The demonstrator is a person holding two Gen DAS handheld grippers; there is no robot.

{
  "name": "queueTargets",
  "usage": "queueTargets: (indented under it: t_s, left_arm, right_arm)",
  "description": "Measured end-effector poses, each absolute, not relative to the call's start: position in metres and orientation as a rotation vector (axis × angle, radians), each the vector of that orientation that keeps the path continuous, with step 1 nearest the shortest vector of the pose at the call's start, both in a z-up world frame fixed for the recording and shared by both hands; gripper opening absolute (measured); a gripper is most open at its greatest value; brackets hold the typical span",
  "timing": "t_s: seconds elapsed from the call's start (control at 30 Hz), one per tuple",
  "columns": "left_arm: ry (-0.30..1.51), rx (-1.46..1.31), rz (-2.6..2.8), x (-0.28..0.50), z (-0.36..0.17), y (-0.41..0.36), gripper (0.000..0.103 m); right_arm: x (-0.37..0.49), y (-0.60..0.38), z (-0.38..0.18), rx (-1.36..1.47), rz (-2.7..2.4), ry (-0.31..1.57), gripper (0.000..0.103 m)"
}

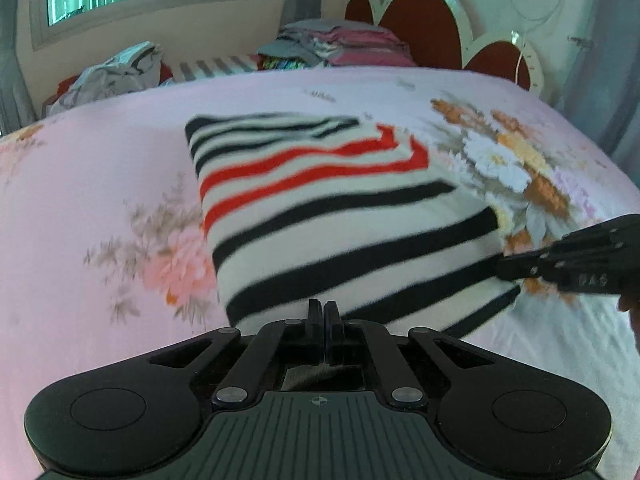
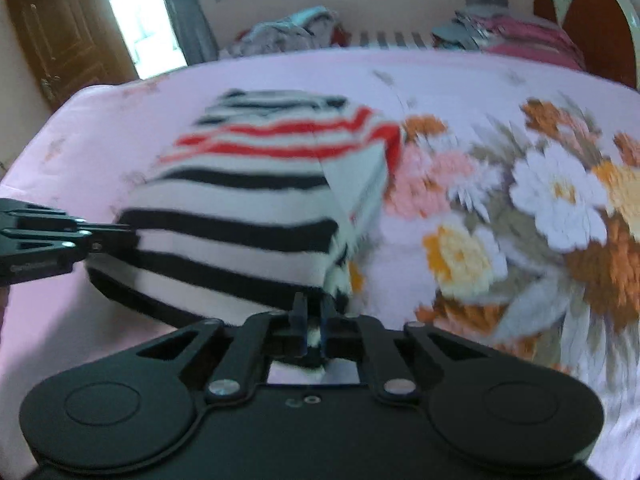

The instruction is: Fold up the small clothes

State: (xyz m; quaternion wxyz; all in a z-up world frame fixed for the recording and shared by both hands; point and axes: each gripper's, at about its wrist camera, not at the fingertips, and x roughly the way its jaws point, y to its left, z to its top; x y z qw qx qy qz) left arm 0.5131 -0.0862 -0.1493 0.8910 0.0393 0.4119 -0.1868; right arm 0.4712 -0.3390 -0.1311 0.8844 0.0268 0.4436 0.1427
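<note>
Left wrist view looks down along the left claw (image 1: pixel 325 307), tilted steeply toward the bed (image 1: pixel 100 184), its two fingers pressed together on the near hem of the striped sweater (image 1: pixel 320 200). That garment, white with black and red stripes, lies on the pink flowered bedsheet, its near edge drawn up to both claws. At the right of this view the right claw (image 1: pixel 505 269) reaches in from the side and pinches the sweater's right corner. Right wrist view shows the right claw (image 2: pixel 312 314) also angled down, its fingers clamped on white fabric at the hem, with the left claw (image 2: pixel 120 236) gripping the opposite corner. Stacked clothes (image 1: pixel 340 46) sit by the headboard (image 1: pixel 424 24).
</note>
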Motion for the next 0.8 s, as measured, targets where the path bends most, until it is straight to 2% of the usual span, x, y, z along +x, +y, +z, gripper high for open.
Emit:
queueTargets:
  t_s: [0.2, 0.27, 0.37, 0.47, 0.63, 0.8]
  left_arm:
    - [0.845, 0.081, -0.381, 0.506, -0.157, -0.085, 0.002]
    - [0.829, 0.080, -0.377, 0.503, -0.147, -0.085, 0.003]
    - [0.780, 0.083, -0.369, 0.501, -0.131, -0.083, 0.003]
    - [0.787, 0.079, -0.350, 0.513, -0.129, -0.086, 0.003]
    - [0.825, 0.071, -0.320, 0.528, -0.139, -0.095, 0.003]
    - [0.841, 0.064, -0.303, 0.527, -0.145, -0.096, 0.003]
  right_arm:
    - [0.466, -0.351, -0.137, 0.148, 0.271, 0.931, 0.006]
    - [0.458, -0.348, -0.121, 0.105, 0.241, 0.884, 0.016]
    - [0.444, -0.345, -0.089, 0.095, 0.259, 0.743, 0.009]
    - [0.456, -0.336, -0.078, 0.052, 0.271, 0.704, 0.006]
    - [0.488, -0.326, -0.102, -0.025, 0.253, 0.801, 0.001]
    - [0.488, -0.333, -0.126, 0.001, 0.244, 0.865, 0.001]
